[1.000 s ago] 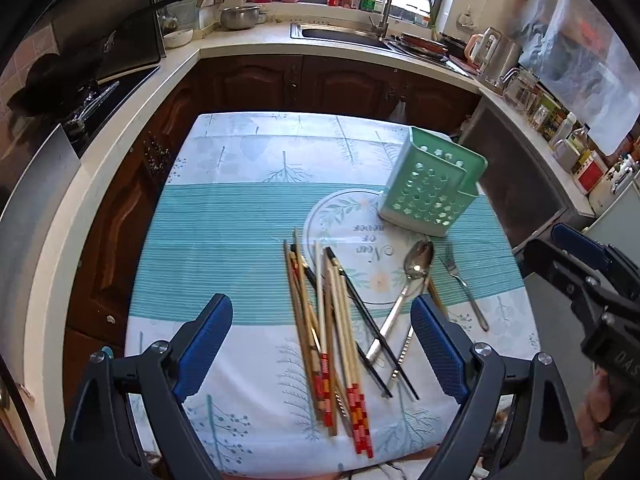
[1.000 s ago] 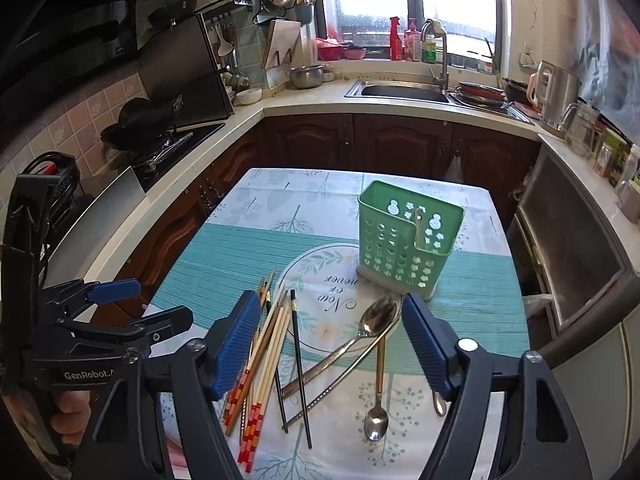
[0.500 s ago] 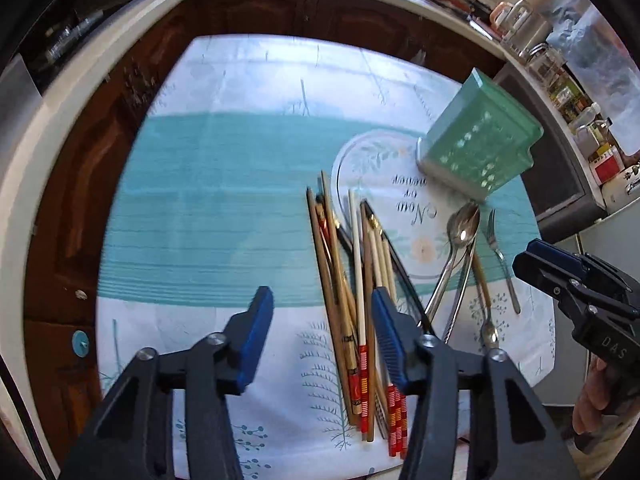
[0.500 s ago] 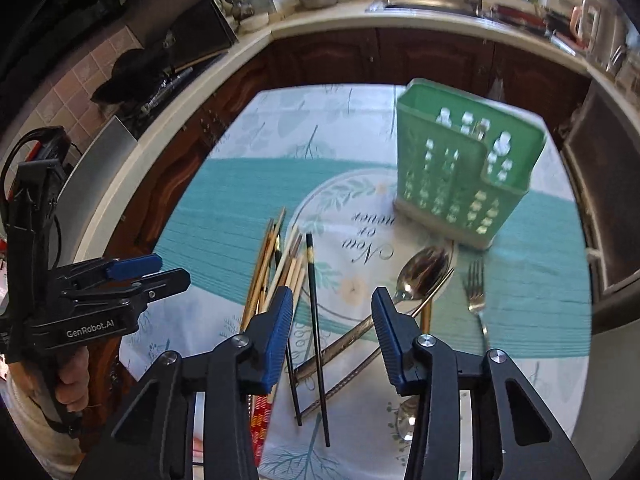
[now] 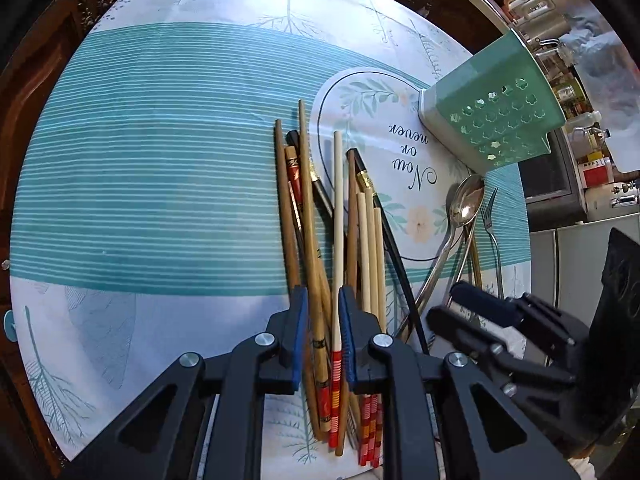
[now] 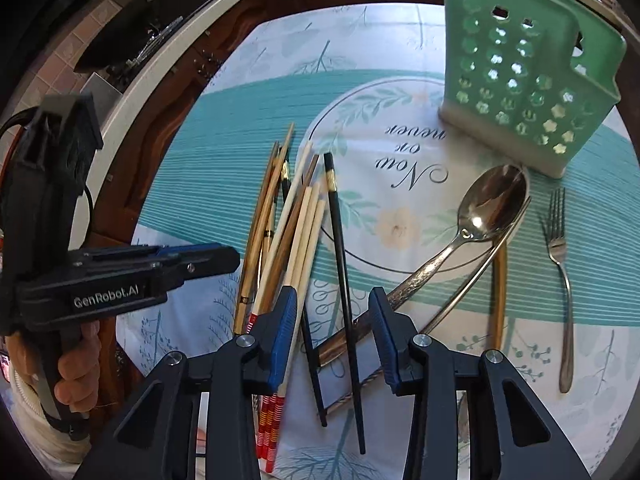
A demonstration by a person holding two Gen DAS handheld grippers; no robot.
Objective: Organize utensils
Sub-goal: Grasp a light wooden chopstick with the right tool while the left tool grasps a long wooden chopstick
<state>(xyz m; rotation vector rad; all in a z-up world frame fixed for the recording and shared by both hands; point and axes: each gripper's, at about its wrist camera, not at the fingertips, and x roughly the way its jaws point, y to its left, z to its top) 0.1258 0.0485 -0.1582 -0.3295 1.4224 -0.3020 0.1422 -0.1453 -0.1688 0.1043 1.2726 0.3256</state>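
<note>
Between left hand-held gripper (image 5: 323, 336) pads: chopsticks (image 5: 338, 240)

Right hand-held gripper (image 6: 332, 336), jaws closing, astride black chopsticks (image 6: 340, 248) beside green caddy (image 6: 524, 68).

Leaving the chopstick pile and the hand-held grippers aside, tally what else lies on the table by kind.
Basket: 1
Fork: 1
Spoon: 1
Utensils with the head hidden: 2 (silver handle, gold handle)
Total: 5
</note>
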